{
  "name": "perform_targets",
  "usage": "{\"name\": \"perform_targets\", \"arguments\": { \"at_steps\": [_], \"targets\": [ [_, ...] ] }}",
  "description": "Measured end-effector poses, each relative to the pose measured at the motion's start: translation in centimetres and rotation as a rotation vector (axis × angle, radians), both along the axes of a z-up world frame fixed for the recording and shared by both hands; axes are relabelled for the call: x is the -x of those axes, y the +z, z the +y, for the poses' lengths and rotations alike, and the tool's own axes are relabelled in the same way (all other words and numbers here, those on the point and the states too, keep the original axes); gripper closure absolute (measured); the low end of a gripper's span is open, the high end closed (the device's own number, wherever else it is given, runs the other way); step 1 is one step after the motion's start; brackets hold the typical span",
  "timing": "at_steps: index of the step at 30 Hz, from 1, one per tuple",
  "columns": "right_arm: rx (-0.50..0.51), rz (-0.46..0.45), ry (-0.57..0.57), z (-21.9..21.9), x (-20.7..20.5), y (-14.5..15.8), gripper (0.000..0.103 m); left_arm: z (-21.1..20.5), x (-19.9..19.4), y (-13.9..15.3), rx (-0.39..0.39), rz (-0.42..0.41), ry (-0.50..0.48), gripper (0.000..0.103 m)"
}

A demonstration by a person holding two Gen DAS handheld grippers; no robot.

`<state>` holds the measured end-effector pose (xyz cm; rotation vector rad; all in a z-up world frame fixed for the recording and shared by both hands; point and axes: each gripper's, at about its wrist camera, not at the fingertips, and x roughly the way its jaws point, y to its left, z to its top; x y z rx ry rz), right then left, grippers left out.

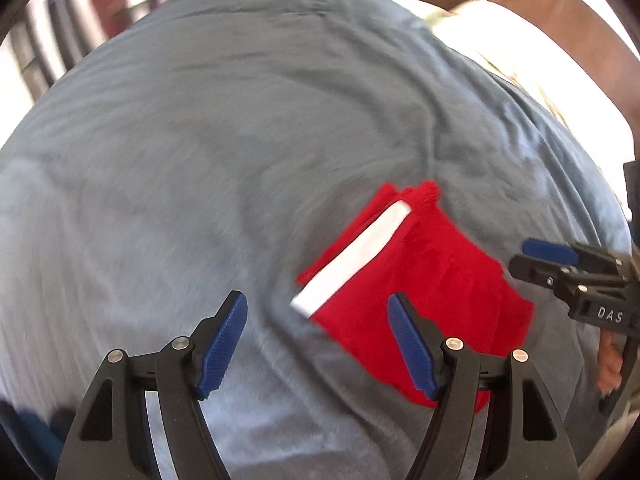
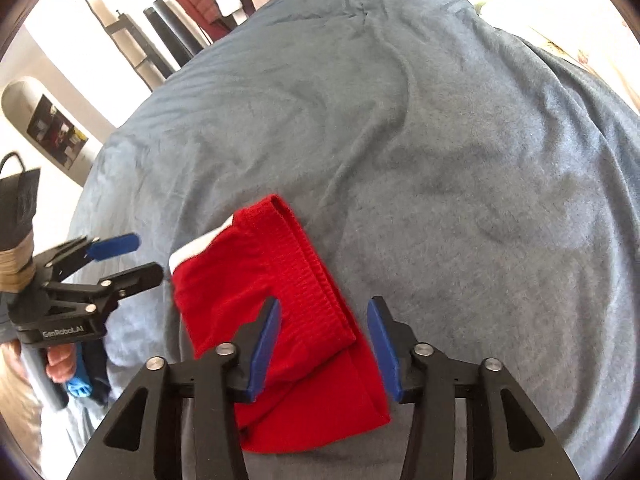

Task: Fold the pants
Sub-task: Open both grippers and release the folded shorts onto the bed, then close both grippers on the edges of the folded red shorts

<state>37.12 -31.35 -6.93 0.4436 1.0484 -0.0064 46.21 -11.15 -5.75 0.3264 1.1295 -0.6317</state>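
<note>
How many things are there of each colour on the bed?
Red pants: 1
Grey-blue blanket: 1
Black grippers with blue pads: 2, left gripper and right gripper
Total: 4

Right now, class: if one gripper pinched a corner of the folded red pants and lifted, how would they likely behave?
The red pants would probably droop and unfold, since they look like soft knit lying in loose layers. They look thin, so likely light. Pushed, they would probably bunch rather than slide, as the blue-grey blanket beneath looks fuzzy and wrinkled.
</note>
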Motion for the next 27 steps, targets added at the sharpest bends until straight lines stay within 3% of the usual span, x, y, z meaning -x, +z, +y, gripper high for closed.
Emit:
{"name": "perform_targets", "arguments": {
  "at_steps": [8, 13, 19, 27],
  "targets": [
    [-0.034, 0.069, -0.032, 0.2, 0.6, -2.7, 0.054, 1.6, -0.2, -2.0, 0.065, 0.038, 0.15, 0.031],
    [-0.072, 0.097, -0.058, -0.2, 0.4, -4.1, 0.054, 1.4, -0.9, -3.5, 0.076, 0.062, 0.168, 0.031],
    [-0.05, 0.114, -0.045, 0.3, 0.1, -4.6, 0.054, 1.1, -1.9, -5.1, 0.105, 0.108, 0.186, 0.033],
    [-0.068, 0.13, -0.044, 0.6, -0.4, -5.5, 0.054, 0.3, -2.7, -6.4, 0.134, 0.158, 0.206, 0.043]
  ]
}}
